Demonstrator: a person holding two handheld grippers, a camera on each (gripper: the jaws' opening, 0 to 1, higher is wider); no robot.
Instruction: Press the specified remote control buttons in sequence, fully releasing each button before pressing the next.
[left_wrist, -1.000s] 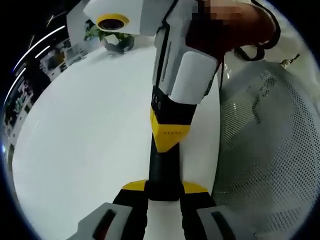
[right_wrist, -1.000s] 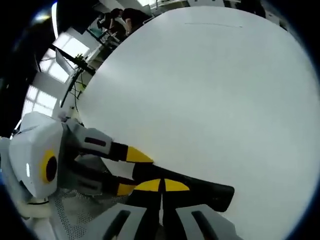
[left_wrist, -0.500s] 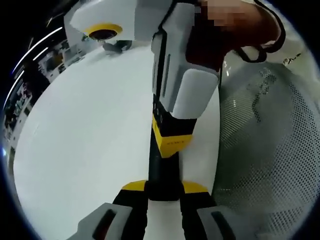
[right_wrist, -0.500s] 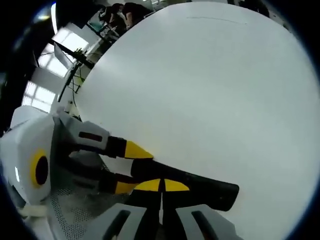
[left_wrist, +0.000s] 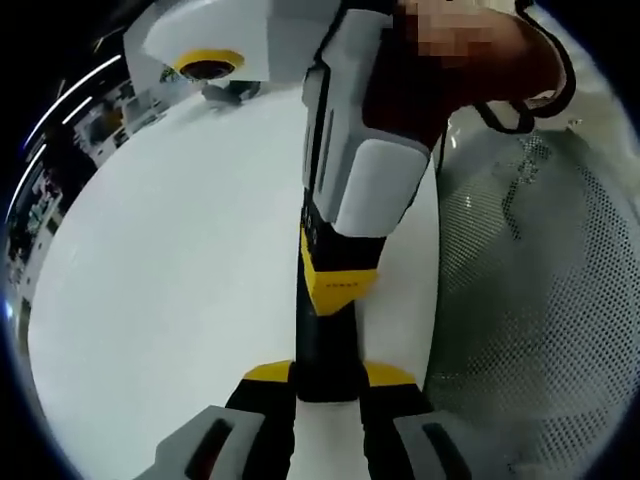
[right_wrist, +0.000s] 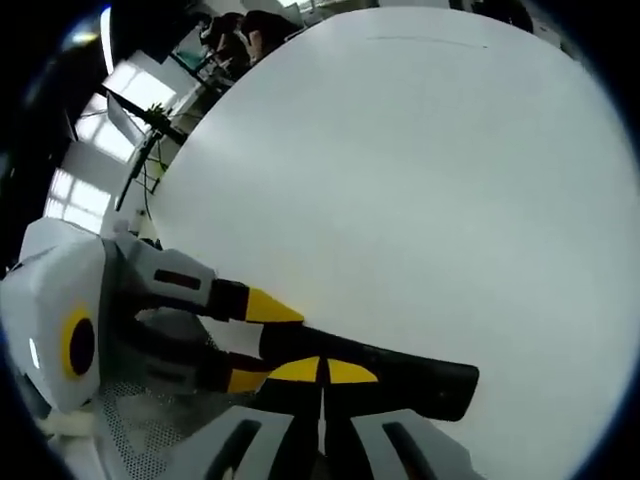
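While my left gripper (left_wrist: 328, 385) clamped one end of the slim black remote control (left_wrist: 322, 345) above the white table (left_wrist: 160, 280), my closed right gripper (right_wrist: 322, 372) barely shifted on it, so I judged the press unfinished.

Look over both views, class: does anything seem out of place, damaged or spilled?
Nothing stands out. The black remote control lies intact on the white table, gripped at one end by the left claw, while the right claw, shut, rests on it. No spill shows.
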